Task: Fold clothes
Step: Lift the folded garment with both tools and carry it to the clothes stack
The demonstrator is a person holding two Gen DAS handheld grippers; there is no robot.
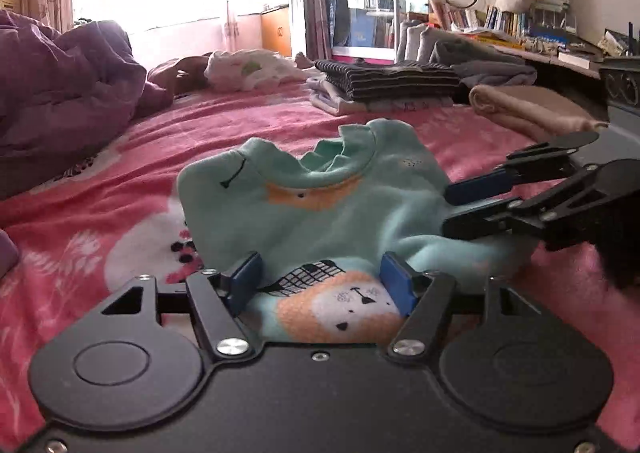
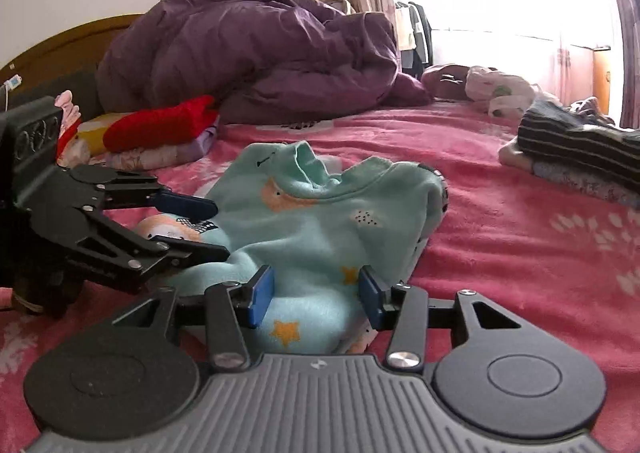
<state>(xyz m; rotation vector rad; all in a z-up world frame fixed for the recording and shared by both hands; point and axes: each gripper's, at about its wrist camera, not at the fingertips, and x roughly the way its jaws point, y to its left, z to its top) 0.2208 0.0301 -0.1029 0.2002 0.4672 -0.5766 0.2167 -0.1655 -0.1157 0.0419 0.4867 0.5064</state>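
Mint sweatshirt (image 1: 320, 209) near hem betw open jaws, both grippers; pink blanket (image 2: 520, 237) bare rt.

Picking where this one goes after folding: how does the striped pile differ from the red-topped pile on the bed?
The striped pile has a dark grey striped garment on top; the red-topped pile is capped by plain bright red. The striped pile sits toward the window side of the bed, the red-topped pile by the purple duvet and headboard. Both are neatly folded over pale printed clothes, clear of the mint sweatshirt.
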